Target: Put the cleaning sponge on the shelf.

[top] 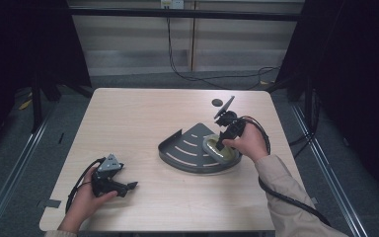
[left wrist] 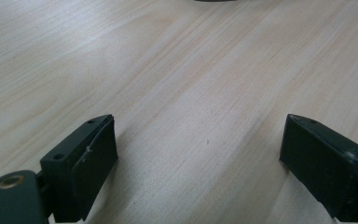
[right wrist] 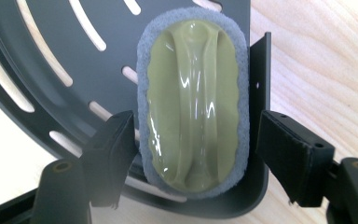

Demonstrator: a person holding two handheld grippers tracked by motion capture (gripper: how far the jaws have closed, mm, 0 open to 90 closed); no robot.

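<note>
A dark grey, fan-shaped slotted tray (top: pixel 182 148) lies right of the table's middle. In its right corner rests an oval scrubber (top: pixel 210 144) with a glossy olive-green grip on a grey foam pad (right wrist: pixel 193 93). My right gripper (top: pixel 220 146) points down over it. In the right gripper view the jaws of this gripper (right wrist: pixel 196 126) stand open on either side of the scrubber; the left one is close to the foam and the right one stands apart. The tray floor (right wrist: pixel 51 37) shows beneath. My left gripper (top: pixel 124 186) lies low at the front left, open (left wrist: pixel 198 140) over bare wood.
A small dark round mark (top: pixel 217 102) sits on the light wooden table (top: pixel 128 118) behind the tray. Cables (top: pixel 197 76) run over the floor beyond the far edge. Dark curtains and metal rails flank both sides.
</note>
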